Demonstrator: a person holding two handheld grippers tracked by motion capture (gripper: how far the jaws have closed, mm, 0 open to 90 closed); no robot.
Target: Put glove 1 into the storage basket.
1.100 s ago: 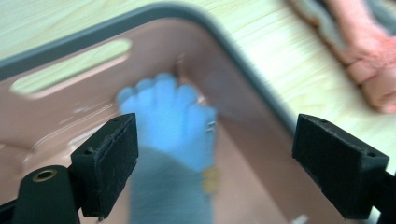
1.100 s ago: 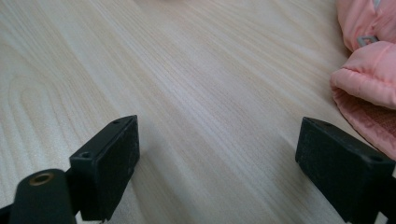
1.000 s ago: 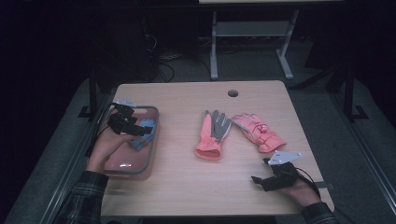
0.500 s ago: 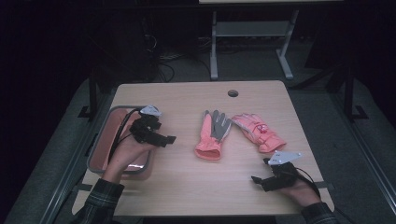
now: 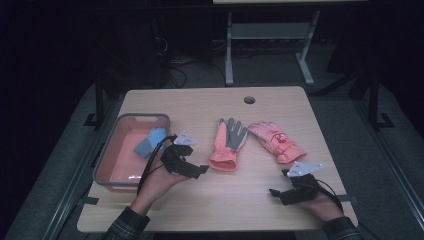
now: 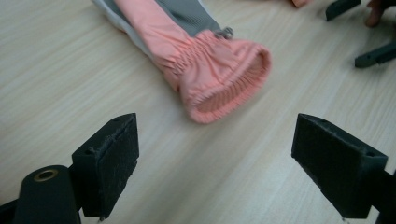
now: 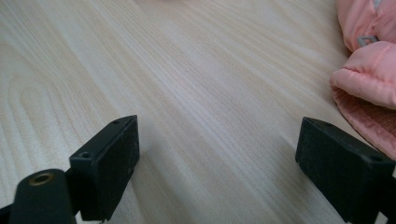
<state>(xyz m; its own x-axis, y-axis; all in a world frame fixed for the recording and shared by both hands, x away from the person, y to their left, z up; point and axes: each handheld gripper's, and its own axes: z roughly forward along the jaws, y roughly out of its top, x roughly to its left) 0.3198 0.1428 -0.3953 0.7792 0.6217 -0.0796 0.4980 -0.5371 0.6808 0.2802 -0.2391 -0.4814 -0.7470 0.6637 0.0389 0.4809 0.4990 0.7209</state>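
Left tongs point(image 5: 192, 167) spread wide and empty, hovering just off the elastic cuff of the grey-palmed pink glove point(image 5: 227, 144) on the table point(image 5: 240, 200). Cuff end nearest, straight ahead between the jaws; long axis running away toward the far edge. Right tongs point(image 5: 280, 195) likewise spread, empty, farther off near the other pink glove point(image 5: 275, 141).

Each hand-held gripper, left point(image 5: 192, 167) and right point(image 5: 282, 192), is black with two square padded jaws, a grey three-cornered plate on top and a black cable. Both sleeves are dark plaid.
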